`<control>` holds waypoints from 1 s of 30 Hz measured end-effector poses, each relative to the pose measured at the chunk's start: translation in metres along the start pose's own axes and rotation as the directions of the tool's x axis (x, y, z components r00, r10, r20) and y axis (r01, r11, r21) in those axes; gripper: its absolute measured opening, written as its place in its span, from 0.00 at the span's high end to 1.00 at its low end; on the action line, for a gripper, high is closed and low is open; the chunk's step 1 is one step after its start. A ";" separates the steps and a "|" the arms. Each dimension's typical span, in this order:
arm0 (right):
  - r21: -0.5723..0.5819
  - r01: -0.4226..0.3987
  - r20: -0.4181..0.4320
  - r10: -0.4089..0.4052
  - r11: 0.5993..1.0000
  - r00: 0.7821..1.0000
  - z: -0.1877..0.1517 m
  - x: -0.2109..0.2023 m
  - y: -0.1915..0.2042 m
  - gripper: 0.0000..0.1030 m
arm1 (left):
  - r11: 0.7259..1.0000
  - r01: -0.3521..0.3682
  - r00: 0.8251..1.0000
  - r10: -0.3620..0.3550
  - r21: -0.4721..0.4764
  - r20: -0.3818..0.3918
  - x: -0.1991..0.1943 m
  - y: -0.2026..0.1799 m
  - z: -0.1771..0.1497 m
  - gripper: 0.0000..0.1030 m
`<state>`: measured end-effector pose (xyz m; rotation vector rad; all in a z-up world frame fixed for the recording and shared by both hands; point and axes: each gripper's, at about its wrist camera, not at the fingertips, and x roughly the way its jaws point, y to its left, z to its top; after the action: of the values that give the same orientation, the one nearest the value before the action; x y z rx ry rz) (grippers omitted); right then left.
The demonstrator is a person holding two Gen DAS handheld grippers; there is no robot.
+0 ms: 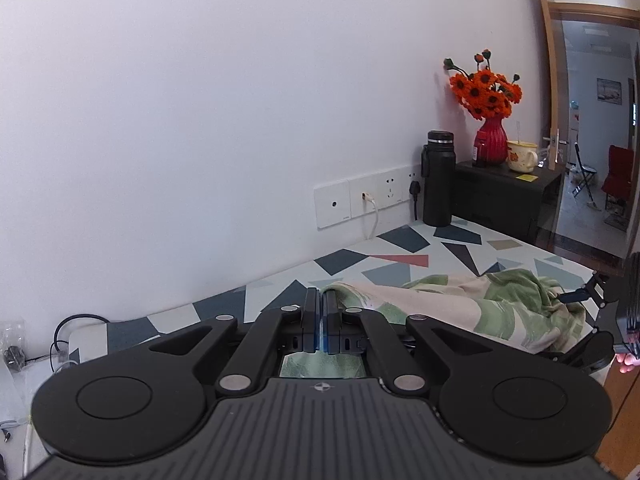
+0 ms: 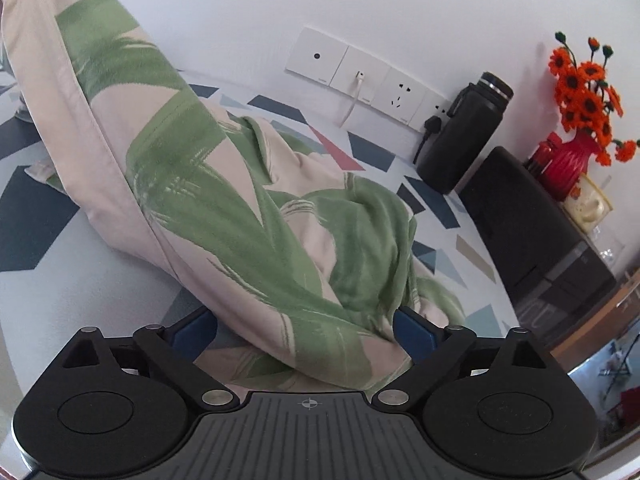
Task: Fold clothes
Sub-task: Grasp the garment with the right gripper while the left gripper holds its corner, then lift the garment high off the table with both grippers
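A cream garment with green leaf print point(image 1: 460, 304) point(image 2: 240, 220) lies partly bunched on a table covered in a cloth with coloured geometric shapes point(image 1: 400, 240) point(image 2: 40, 280). My left gripper point(image 1: 320, 308) is shut on an edge of the garment, and fabric shows under its fingers. In the right wrist view a long fold of the garment rises up and to the left. My right gripper point(image 2: 304, 332) is open wide, with a thick bundle of the garment between its blue pads point(image 2: 412, 332). Part of the right gripper point(image 1: 600, 300) shows at the right edge of the left wrist view.
Against the wall at the back right stand a black bottle point(image 1: 438, 180) point(image 2: 464, 140) and a black box point(image 1: 504, 196) point(image 2: 532, 240) bearing a red vase of orange flowers point(image 1: 490, 144) point(image 2: 568, 164) and a mug point(image 1: 520, 156). Wall sockets point(image 1: 360, 204) have cables plugged in. A doorway point(image 1: 592, 140) is at the right.
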<state>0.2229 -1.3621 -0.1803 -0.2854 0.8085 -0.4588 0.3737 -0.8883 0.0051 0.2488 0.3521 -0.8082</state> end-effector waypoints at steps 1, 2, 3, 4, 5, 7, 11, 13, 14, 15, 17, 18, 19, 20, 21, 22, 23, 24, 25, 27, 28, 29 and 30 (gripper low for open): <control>-0.026 0.028 -0.013 -0.028 0.999 1.000 0.000 0.004 0.004 0.12 | 1.000 -0.007 1.000 0.008 -0.008 0.001 0.000 0.002 0.000 0.99; -0.040 0.046 -0.018 -0.047 0.998 0.999 -0.001 0.007 0.005 0.21 | 1.000 -0.011 1.000 0.011 -0.017 0.004 0.000 0.004 0.000 0.99; -0.038 0.052 -0.020 -0.053 0.998 0.998 -0.001 0.008 0.005 0.29 | 1.000 -0.015 1.000 0.015 -0.024 0.006 -0.001 0.006 -0.001 0.99; -0.008 0.040 -0.011 -0.040 0.999 0.999 0.002 0.006 0.002 0.55 | 0.999 -0.018 1.000 0.018 -0.026 0.004 -0.001 0.006 -0.001 0.98; 0.030 0.021 0.001 -0.021 0.999 1.000 0.004 0.002 -0.002 0.80 | 0.999 -0.022 1.000 0.022 -0.027 0.002 0.000 0.007 -0.002 0.98; 0.173 -0.052 0.085 0.038 0.984 0.996 0.012 -0.016 -0.019 0.91 | 0.999 -0.030 0.999 0.029 -0.020 -0.015 0.005 0.007 -0.006 0.98; 0.604 -0.337 0.331 0.158 0.722 0.930 0.014 -0.044 -0.089 0.91 | 1.000 -0.008 0.996 0.008 0.000 -0.084 0.022 0.008 -0.019 0.96; 0.703 -0.392 0.379 0.154 0.593 0.912 0.011 -0.041 -0.114 0.91 | 1.000 0.016 0.992 -0.014 0.014 -0.126 0.034 0.005 -0.030 0.95; 0.722 -0.391 0.376 0.151 0.571 0.914 0.011 -0.038 -0.120 0.91 | 0.999 0.028 0.988 -0.024 0.026 -0.150 0.040 0.002 -0.035 0.94; 0.731 -0.389 0.369 0.154 0.560 0.916 0.011 -0.034 -0.124 0.91 | 0.998 0.041 0.984 -0.034 0.039 -0.174 0.046 0.000 -0.041 0.92; 0.734 -0.379 0.344 0.172 0.564 0.923 0.010 -0.028 -0.127 0.91 | 0.994 0.079 0.972 -0.059 0.080 -0.227 0.058 -0.008 -0.053 0.82; 0.727 -0.375 0.333 0.182 0.575 0.925 0.010 -0.026 -0.125 0.91 | 0.990 0.098 0.965 -0.070 0.100 -0.253 0.064 -0.011 -0.060 0.79; 0.715 -0.367 0.322 0.186 0.595 0.928 0.010 -0.025 -0.120 0.91 | 0.985 0.119 0.957 -0.081 0.122 -0.280 0.070 -0.015 -0.066 0.76; 0.701 -0.352 0.306 0.185 0.620 0.934 0.010 -0.024 -0.115 0.91 | 0.977 0.143 0.947 -0.088 0.160 -0.308 0.076 -0.021 -0.075 0.74; 0.683 -0.332 0.287 0.178 0.651 0.941 0.011 -0.023 -0.109 0.91 | 0.967 0.158 0.941 -0.086 0.201 -0.327 0.078 -0.026 -0.082 0.72; 0.665 -0.314 0.273 0.171 0.677 0.947 0.012 -0.022 -0.103 0.89 | 0.957 0.167 0.939 -0.080 0.238 -0.335 0.079 -0.030 -0.088 0.64; 0.649 -0.299 0.261 0.164 0.700 0.951 0.012 -0.020 -0.099 0.87 | 0.947 0.174 0.938 -0.076 0.269 -0.339 0.080 -0.033 -0.093 0.52; 0.632 -0.288 0.250 0.163 0.719 0.954 0.013 -0.018 -0.095 0.86 | 0.937 0.182 0.936 -0.072 0.298 -0.344 0.079 -0.036 -0.098 0.43; 0.615 -0.280 0.241 0.163 0.737 0.957 0.013 -0.016 -0.091 0.83 | 0.926 0.199 0.933 -0.079 0.319 -0.352 0.078 -0.038 -0.102 0.30; 0.589 -0.268 0.233 0.157 0.762 0.960 0.011 -0.014 -0.087 0.78 | 0.901 0.243 0.922 -0.100 0.359 -0.374 0.078 -0.043 -0.108 0.28; 0.574 -0.256 0.232 0.145 0.778 0.962 0.010 -0.014 -0.085 0.73 | 0.888 0.257 0.918 -0.101 0.381 -0.384 0.078 -0.046 -0.110 0.28; 0.561 -0.241 0.231 0.130 0.792 0.964 0.008 -0.014 -0.083 0.66 | 0.875 0.270 0.914 -0.101 0.402 -0.394 0.079 -0.049 -0.113 0.28; 0.546 -0.228 0.230 0.117 0.806 0.966 0.006 -0.014 -0.082 0.63 | 0.865 0.280 0.910 -0.102 0.416 -0.401 0.079 -0.051 -0.115 0.28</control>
<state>0.1960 -1.4251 -0.1335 0.3037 0.4751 -0.4724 0.3620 -0.9344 -0.1354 0.8393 0.5393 -1.0451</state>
